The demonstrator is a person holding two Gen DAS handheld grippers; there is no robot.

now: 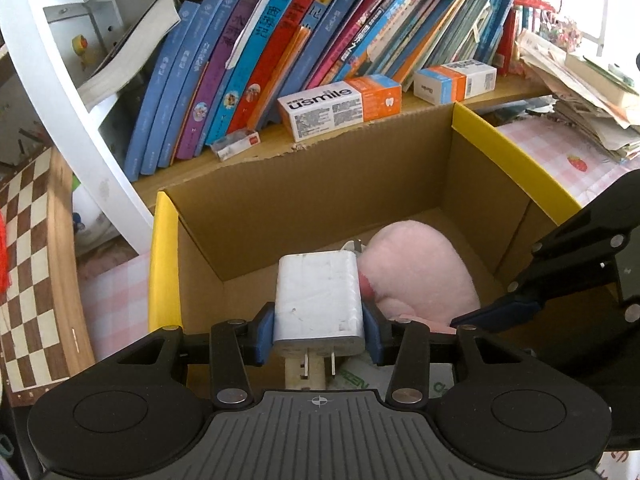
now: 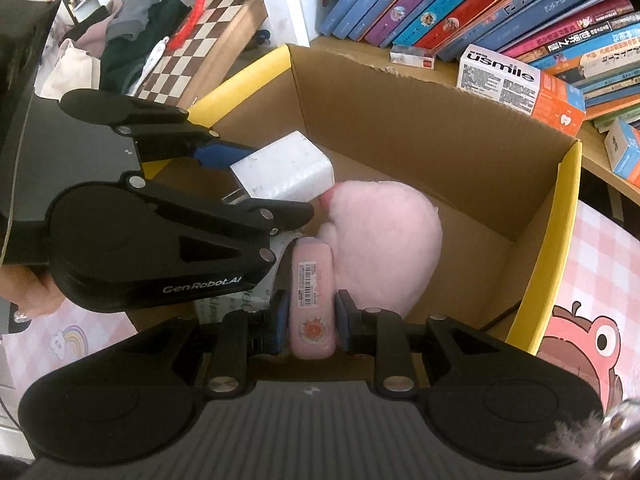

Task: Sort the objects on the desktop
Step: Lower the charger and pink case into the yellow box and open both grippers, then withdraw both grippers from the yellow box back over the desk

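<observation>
My left gripper [image 1: 318,330] is shut on a white plug-in charger [image 1: 318,300] and holds it over the open cardboard box [image 1: 320,196] with yellow flaps. The charger's prongs point back at the camera. A pink plush toy [image 1: 416,276] lies inside the box. My right gripper [image 2: 312,320] is shut on a pink tube [image 2: 312,300] with a barcode label, over the box's near edge next to the plush toy [image 2: 384,240]. The left gripper [image 2: 240,184] and charger [image 2: 284,170] show in the right wrist view; the right gripper's finger [image 1: 500,312] shows at the right of the left wrist view.
A shelf behind the box holds a row of books [image 1: 280,40], a usmile carton [image 1: 340,104] and a second carton [image 1: 456,78]. A chessboard [image 1: 24,272] leans at the left. Stacked papers [image 1: 580,92] lie at the right on the pink checked cloth [image 1: 552,152].
</observation>
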